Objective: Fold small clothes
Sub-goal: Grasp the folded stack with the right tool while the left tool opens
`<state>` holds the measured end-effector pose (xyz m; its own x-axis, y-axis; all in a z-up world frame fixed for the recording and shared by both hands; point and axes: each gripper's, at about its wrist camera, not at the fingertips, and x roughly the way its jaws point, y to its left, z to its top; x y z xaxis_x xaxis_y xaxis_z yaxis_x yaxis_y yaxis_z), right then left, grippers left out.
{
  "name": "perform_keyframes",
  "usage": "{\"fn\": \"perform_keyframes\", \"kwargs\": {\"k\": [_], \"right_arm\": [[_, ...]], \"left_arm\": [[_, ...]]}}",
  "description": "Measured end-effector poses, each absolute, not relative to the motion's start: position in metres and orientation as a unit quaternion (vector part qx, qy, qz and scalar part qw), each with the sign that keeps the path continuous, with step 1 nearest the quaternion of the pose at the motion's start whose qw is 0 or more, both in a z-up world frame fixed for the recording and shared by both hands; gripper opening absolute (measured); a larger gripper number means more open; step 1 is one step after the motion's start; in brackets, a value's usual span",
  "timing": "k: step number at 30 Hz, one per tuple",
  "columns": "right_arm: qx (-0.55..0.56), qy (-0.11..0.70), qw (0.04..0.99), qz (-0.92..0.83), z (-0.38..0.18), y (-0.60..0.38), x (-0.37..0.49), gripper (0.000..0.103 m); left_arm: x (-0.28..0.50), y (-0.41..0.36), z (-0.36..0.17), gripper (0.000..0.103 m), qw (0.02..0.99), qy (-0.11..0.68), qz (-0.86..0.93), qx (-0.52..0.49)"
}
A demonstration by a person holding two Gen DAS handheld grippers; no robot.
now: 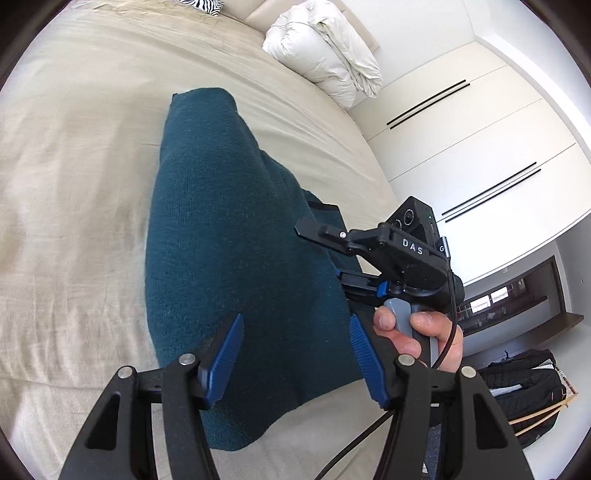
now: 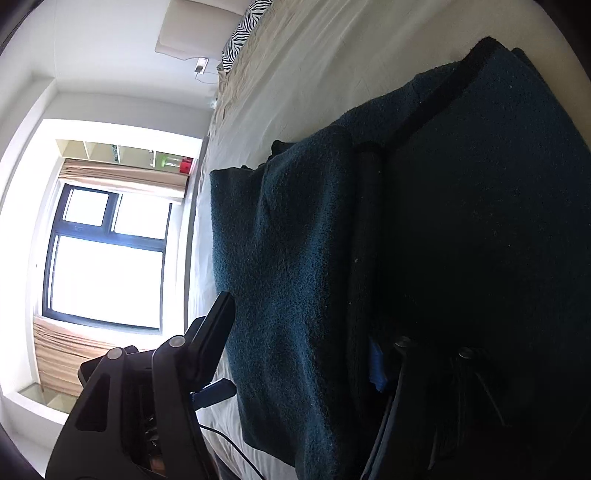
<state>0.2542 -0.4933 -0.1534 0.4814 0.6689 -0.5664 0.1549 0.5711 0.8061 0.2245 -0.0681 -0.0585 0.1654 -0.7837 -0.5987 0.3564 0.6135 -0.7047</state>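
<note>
A teal knit garment point(image 1: 229, 221) lies lengthwise on the beige bed point(image 1: 74, 155), with one side folded over its middle. My left gripper point(image 1: 295, 325) hovers over the near end, open, its blue pads point(image 1: 221, 354) wide apart and nothing pressed between them. A hand holds my right gripper point(image 1: 325, 254) at the garment's right edge, one finger above the fabric and one below. In the right wrist view the folded teal flap point(image 2: 288, 258) runs between the fingers of the right gripper point(image 2: 299, 325). A gap shows there, so it reads as open around the edge.
A bundled white duvet point(image 1: 325, 48) sits at the far end of the bed beside a zebra-print pillow point(image 1: 207, 5). White wardrobe doors point(image 1: 461, 129) stand to the right. A black bag point(image 1: 524, 387) lies on the floor. A bright window point(image 2: 107, 258) faces the bed's side.
</note>
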Motion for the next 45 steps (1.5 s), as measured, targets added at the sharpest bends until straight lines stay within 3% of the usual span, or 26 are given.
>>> {"fn": "perform_keyframes", "kwargs": {"k": [2, 5, 13, 22, 45], "right_arm": [[0.411, 0.489, 0.753, 0.155, -0.154, -0.495, 0.256, 0.026], [0.388, 0.488, 0.771, 0.133, -0.154, -0.508, 0.254, 0.015], [0.344, 0.480, 0.799, 0.110, -0.125, -0.544, 0.248, 0.013], [0.341, 0.481, 0.803, 0.088, -0.129, -0.579, 0.249, 0.013], [0.354, 0.493, 0.792, 0.069, -0.153, -0.544, 0.249, 0.013]], "left_arm": [[0.224, -0.066, -0.058, 0.062, 0.735, 0.515, -0.391, -0.205], [0.224, -0.068, -0.052, 0.062, 0.736, 0.513, -0.395, -0.200], [0.224, -0.090, -0.048, 0.062, 0.737, 0.507, -0.405, -0.188], [0.219, -0.117, -0.038, 0.062, 0.742, 0.500, -0.421, -0.148], [0.251, -0.163, -0.034, 0.058, 0.769, 0.482, -0.410, -0.086]]}}
